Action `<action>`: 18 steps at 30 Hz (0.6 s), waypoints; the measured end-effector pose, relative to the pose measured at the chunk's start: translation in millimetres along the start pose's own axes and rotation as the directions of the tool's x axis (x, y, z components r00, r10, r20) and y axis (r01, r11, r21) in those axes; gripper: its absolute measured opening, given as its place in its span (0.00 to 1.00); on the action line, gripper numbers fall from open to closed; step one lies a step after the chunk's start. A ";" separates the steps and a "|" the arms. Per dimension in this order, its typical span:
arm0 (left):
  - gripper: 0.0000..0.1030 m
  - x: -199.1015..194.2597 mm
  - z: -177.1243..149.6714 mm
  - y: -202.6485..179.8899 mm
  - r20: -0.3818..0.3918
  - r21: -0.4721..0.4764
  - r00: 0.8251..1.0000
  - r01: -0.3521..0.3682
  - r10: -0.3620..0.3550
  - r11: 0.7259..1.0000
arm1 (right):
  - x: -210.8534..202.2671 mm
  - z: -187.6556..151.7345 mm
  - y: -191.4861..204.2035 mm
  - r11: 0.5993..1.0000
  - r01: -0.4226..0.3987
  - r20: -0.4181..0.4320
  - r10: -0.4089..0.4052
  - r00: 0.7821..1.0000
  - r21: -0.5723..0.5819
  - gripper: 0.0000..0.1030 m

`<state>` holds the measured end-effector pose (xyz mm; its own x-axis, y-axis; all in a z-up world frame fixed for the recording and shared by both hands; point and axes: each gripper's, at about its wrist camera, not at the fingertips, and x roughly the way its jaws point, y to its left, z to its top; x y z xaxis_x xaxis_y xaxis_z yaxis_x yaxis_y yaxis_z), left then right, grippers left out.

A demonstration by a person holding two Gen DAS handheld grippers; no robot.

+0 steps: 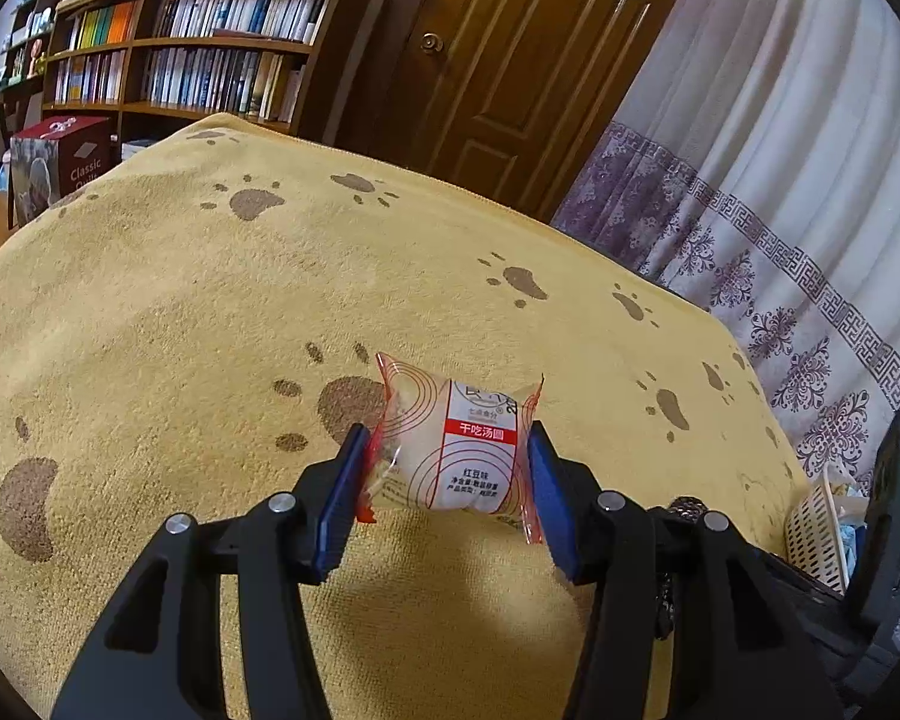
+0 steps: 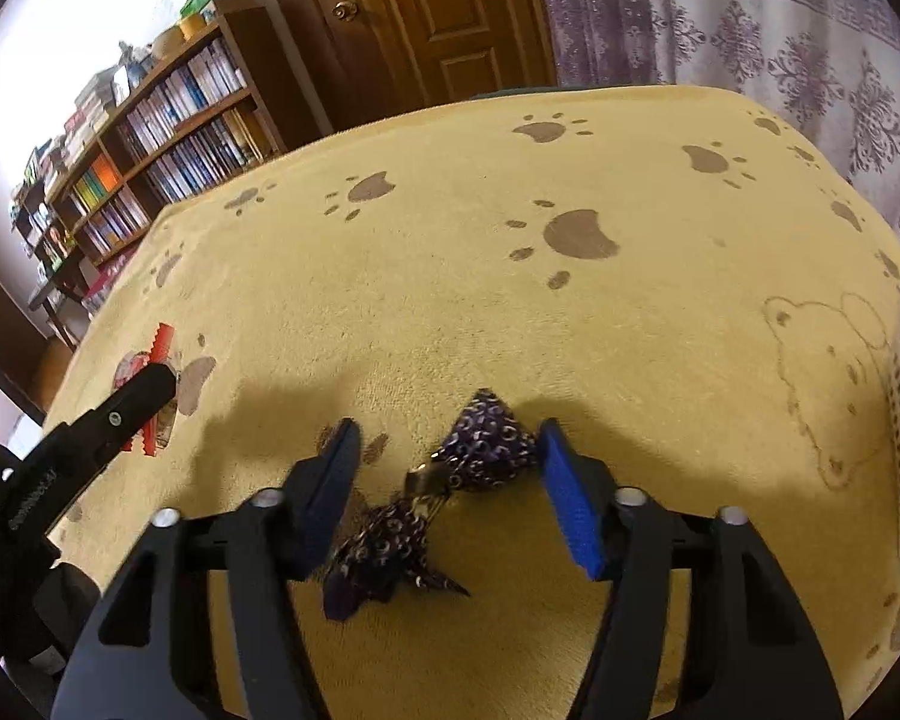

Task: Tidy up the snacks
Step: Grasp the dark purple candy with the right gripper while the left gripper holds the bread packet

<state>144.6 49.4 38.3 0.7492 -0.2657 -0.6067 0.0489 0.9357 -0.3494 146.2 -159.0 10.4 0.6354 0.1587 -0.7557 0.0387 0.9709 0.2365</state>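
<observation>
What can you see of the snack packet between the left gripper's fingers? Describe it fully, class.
The snack packet is a small pillow-shaped pouch of clear plastic film with red crimped ends, red concentric rings and a white label bearing a red band. Pale contents show through. It lies crosswise between the left gripper, whose blue pads press its ends, above the yellow paw-print cloth.

Warm indoor light, fairly dim, falls from above and behind — soft shadows lie on the cloth (image 1: 210,312) just ahead of each hand-held gripper. Both fisheye views bend strongly at black-vignetted edges. The wall (image 2: 90,30) upper left in the right view is blown out.
</observation>
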 end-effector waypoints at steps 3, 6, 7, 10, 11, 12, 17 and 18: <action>0.51 0.3 -0.5 -1.2 0.000 0.005 1.000 0.002 -0.002 1.000 | 1.0 -2.4 4.3 0.998 0.046 0.019 -0.045 0.999 -0.038 0.44; 0.51 -0.2 -0.6 -1.9 0.002 0.008 1.000 0.006 -0.006 1.000 | 0.4 -5.4 4.8 0.997 0.055 0.025 -0.053 0.998 -0.057 0.43; 0.51 0.0 -0.8 -1.8 0.001 0.007 1.000 0.008 -0.008 1.000 | -0.5 -6.6 5.0 0.997 0.056 0.025 -0.055 0.998 -0.059 0.43; 0.51 0.0 -0.8 -1.2 0.001 0.005 1.000 0.008 -0.009 1.000 | -4.5 -9.3 3.3 0.998 0.045 0.023 -0.044 0.999 -0.050 0.43; 0.51 0.0 -0.8 -1.3 0.001 0.005 1.000 0.010 -0.010 1.000 | -7.3 -10.3 2.8 0.998 0.042 0.025 -0.041 0.999 -0.045 0.43; 0.51 0.1 -0.9 -1.2 0.001 0.004 1.000 0.011 -0.011 1.000 | -10.1 -11.4 2.3 0.998 0.037 0.028 -0.036 0.999 -0.042 0.43; 0.51 0.5 -2.3 -2.3 -0.001 0.008 1.000 0.018 -0.018 1.000 | -27.2 -16.3 0.6 0.999 0.013 0.046 -0.012 0.999 -0.031 0.43; 0.51 -0.1 -2.5 -2.3 -0.001 0.010 1.000 0.019 -0.019 1.000 | -29.3 -17.2 0.4 0.999 0.012 0.047 -0.010 0.999 -0.031 0.43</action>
<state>142.7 46.6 37.4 0.7475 -0.2834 -0.6007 0.0696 0.9328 -0.3536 114.4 -160.1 22.1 0.6708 0.1402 -0.7283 0.0221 0.9778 0.2085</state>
